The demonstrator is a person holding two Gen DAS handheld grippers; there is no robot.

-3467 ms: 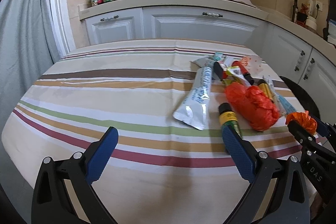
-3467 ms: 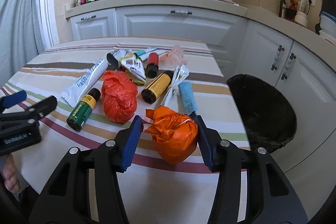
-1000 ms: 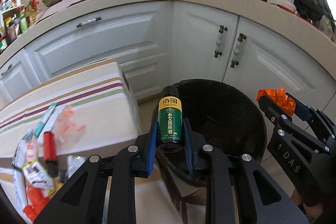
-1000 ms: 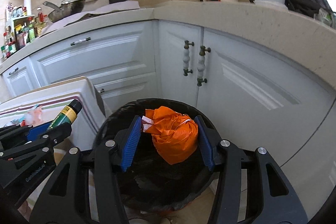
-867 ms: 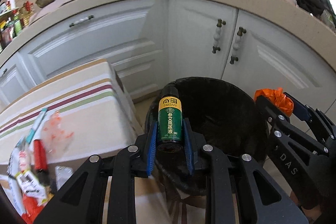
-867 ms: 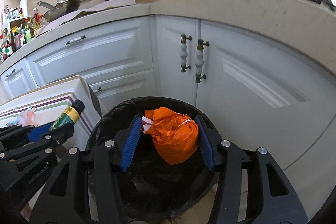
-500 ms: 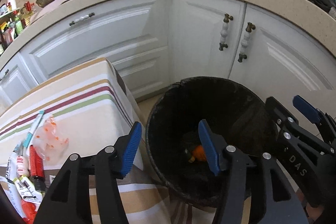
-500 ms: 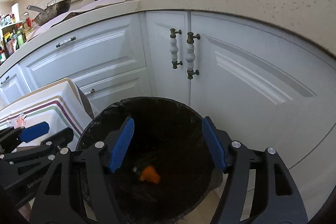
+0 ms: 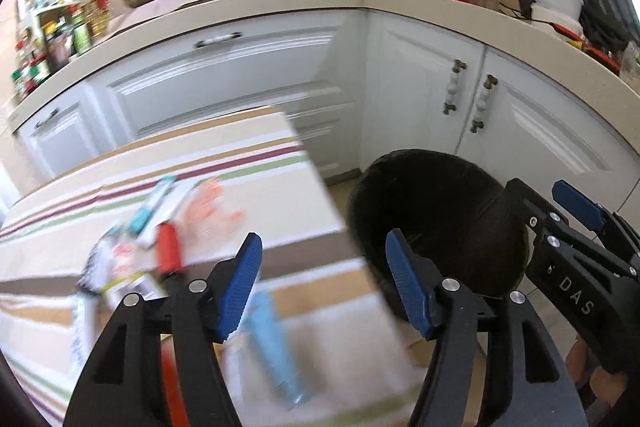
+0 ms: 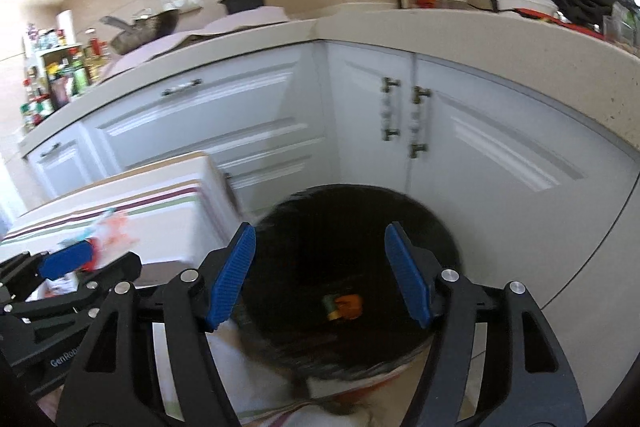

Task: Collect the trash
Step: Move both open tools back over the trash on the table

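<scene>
Both claws stand empty: left gripper (image 9: 322, 285), jaws opening, above the striped table (image 9: 280, 195); right gripper (image 10: 318, 273), jaws wide, over the black bin (image 10: 352, 227). An orange bundle (image 10: 349, 303) and green bottle (image 10: 330, 303) lie on the bin floor, while a red tube (image 9: 168, 251), blue tube (image 9: 276, 343) and wrappers wait on the cloth. Risk: overlapping litter could make one grasp drag a neighbour off the table edge beside the bin.

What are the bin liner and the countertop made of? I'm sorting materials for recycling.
Bin liner: probably thin black plastic film, matte, with its edge gathered over the rim. Countertop: likely polished stone or composite, beige with fine dark specks.
</scene>
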